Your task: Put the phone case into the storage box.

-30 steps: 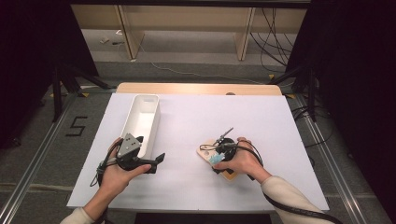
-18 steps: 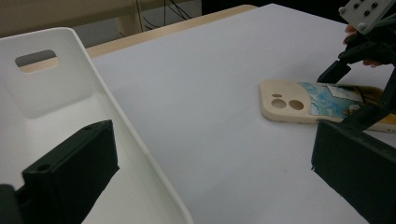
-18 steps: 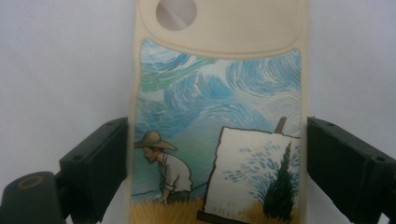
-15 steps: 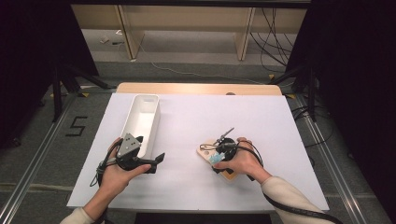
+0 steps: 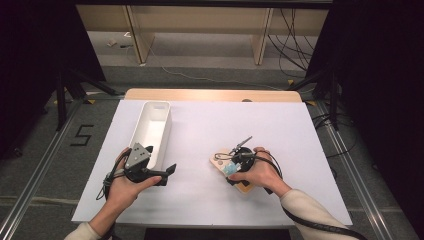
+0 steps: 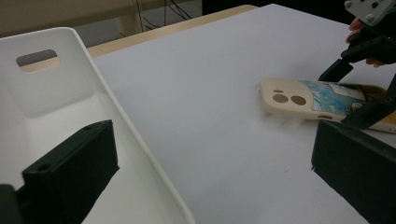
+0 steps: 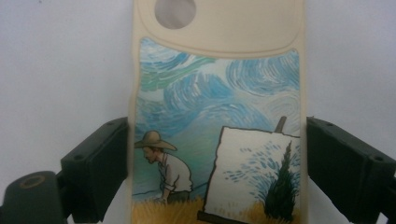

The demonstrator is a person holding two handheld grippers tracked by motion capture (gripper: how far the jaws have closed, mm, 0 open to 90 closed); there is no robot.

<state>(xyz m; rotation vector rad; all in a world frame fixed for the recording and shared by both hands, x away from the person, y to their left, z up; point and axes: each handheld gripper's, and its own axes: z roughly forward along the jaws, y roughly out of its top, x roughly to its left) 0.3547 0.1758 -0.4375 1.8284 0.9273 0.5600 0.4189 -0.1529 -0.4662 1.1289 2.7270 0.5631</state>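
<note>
Jaws first: on our right gripper (image 5: 235, 165) they stand wide, one at each long edge of the phone case (image 7: 219, 116), right up against its sides in the right gripper view, though we cannot tell whether they are pressing yet. Our left gripper (image 5: 167, 172) is wide open with nothing between its jaws, held beside the near end of the white bin (image 5: 150, 131). Against the frames from a second ago nothing has shifted: both hands sit where they were and the case lies flat on the white table cover (image 5: 300, 150), right of the bin and apart from it. We read this as a pause before the squeeze; the lift toward the bin is not yet begun.
</note>
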